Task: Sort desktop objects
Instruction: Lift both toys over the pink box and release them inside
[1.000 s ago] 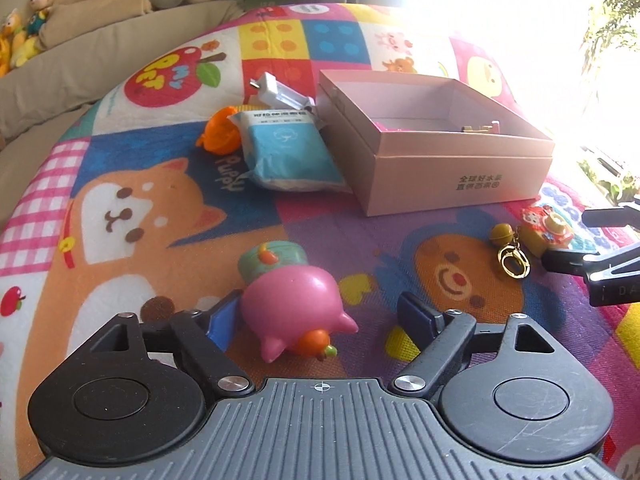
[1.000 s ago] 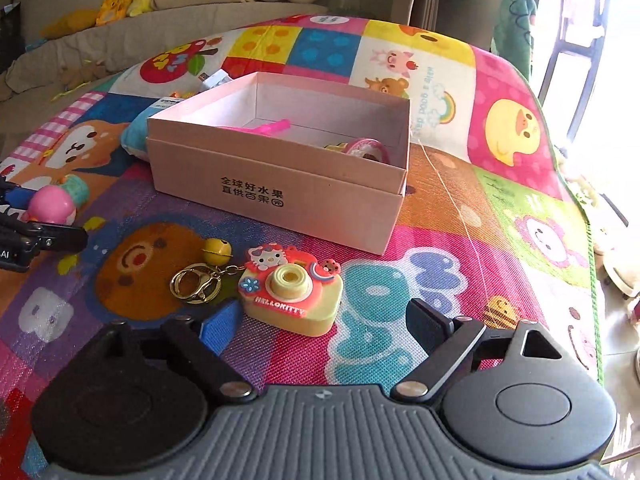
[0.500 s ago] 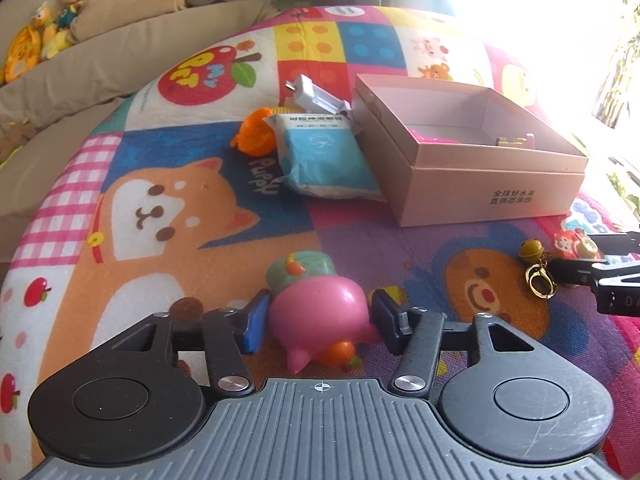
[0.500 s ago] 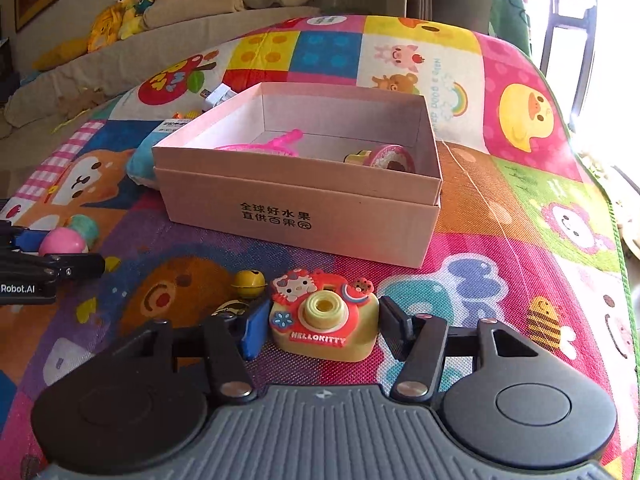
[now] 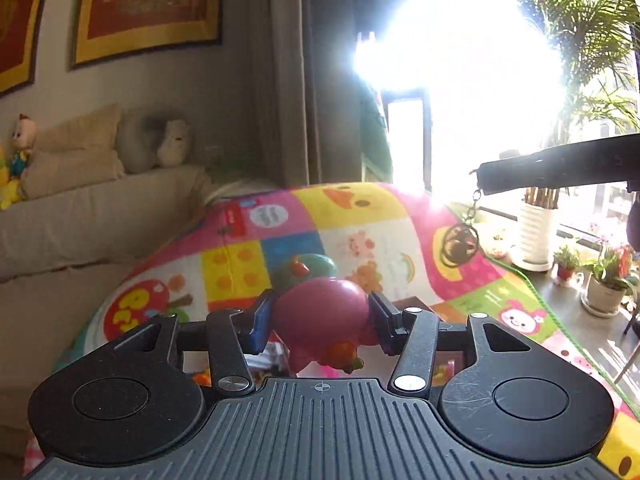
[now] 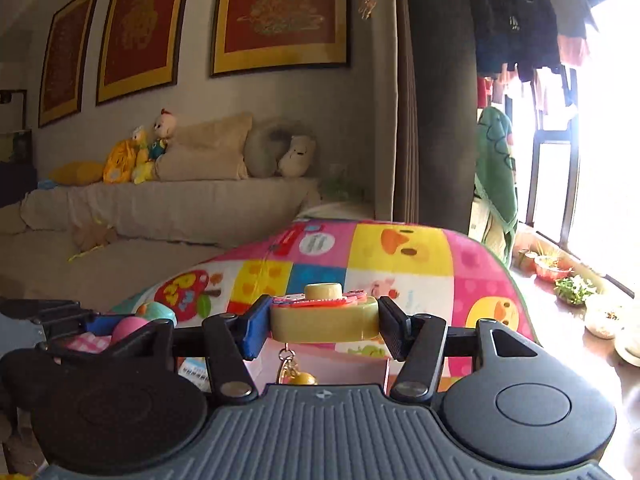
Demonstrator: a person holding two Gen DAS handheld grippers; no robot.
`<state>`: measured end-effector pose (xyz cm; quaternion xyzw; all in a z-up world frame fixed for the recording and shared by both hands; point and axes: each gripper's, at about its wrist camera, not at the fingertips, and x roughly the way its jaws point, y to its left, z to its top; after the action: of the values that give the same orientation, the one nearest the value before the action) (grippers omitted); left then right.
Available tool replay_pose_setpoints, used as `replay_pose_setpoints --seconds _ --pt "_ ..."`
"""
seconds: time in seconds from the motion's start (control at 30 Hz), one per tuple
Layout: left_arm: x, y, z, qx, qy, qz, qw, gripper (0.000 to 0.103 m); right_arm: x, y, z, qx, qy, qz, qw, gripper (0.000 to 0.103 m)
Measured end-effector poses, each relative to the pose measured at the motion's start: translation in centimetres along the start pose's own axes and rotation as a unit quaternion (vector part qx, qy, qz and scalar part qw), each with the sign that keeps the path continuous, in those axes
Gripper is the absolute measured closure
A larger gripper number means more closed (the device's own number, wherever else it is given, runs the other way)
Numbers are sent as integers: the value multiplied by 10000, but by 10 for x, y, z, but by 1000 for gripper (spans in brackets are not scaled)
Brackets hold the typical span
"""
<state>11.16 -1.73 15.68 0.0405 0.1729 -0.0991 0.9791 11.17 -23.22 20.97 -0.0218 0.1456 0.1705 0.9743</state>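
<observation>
My left gripper [image 5: 318, 320] is shut on the pink pig toy [image 5: 320, 316], which has a teal hat [image 5: 308, 266], and holds it lifted above the colourful play mat [image 5: 360, 216]. My right gripper [image 6: 322, 322] is shut on the yellow toy camera [image 6: 324, 318], also lifted; its keyring and gold bell [image 6: 294, 374] dangle below. The right gripper also shows in the left wrist view as a dark bar [image 5: 560, 168] with the keyring [image 5: 460, 244] hanging from it. The left gripper with the pig shows at the left of the right wrist view [image 6: 124, 326]. The pink box [image 6: 320, 368] is mostly hidden under the grippers.
A beige sofa [image 6: 160, 208] with pillows and plush toys stands behind the mat. Curtains [image 6: 432, 100] and a bright window [image 5: 460, 80] are at the back right. Potted plants [image 5: 600, 280] stand on the floor by the window.
Both grippers closed on their toys and lifted them off the mat. Both views tilted up from the mat to the room; the box dropped out of sight below.
</observation>
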Motion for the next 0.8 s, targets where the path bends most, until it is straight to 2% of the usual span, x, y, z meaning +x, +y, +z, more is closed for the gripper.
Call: replay_pose_setpoints --seconds 0.13,0.27,0.33,0.4,0.5,0.53,0.67,0.73,0.8 --pt "29 1 5 -264 163 -191 9993 48 52 -21 22 499 357 46 9981 46" --pt "59 5 -10 -380 380 -234 9983 45 93 -25 5 587 713 -28 9957 46" --pt "63 12 -20 -427 448 -295 9976 40 111 -27 -6 650 922 3 9936 46" --pt "57 20 -32 -425 453 -206 9979 23 123 -30 -15 796 1092 13 9908 46" --pt "43 40 -50 -522 554 144 9970 17 119 -34 -29 813 1177 -40 9897 44" --pt "40 48 -57 -600 652 262 9957 16 116 -35 -33 785 1178 -83 9899 40" --pt "37 77 -85 -831 1036 631 9891 12 104 -41 -63 661 1398 -456 9869 38" --pt "38 83 -97 -811 1176 727 9871 12 98 -43 -86 678 1609 -603 9828 38" --pt "40 84 -108 -655 1272 796 9865 10 83 -39 -108 598 1547 -577 9845 38"
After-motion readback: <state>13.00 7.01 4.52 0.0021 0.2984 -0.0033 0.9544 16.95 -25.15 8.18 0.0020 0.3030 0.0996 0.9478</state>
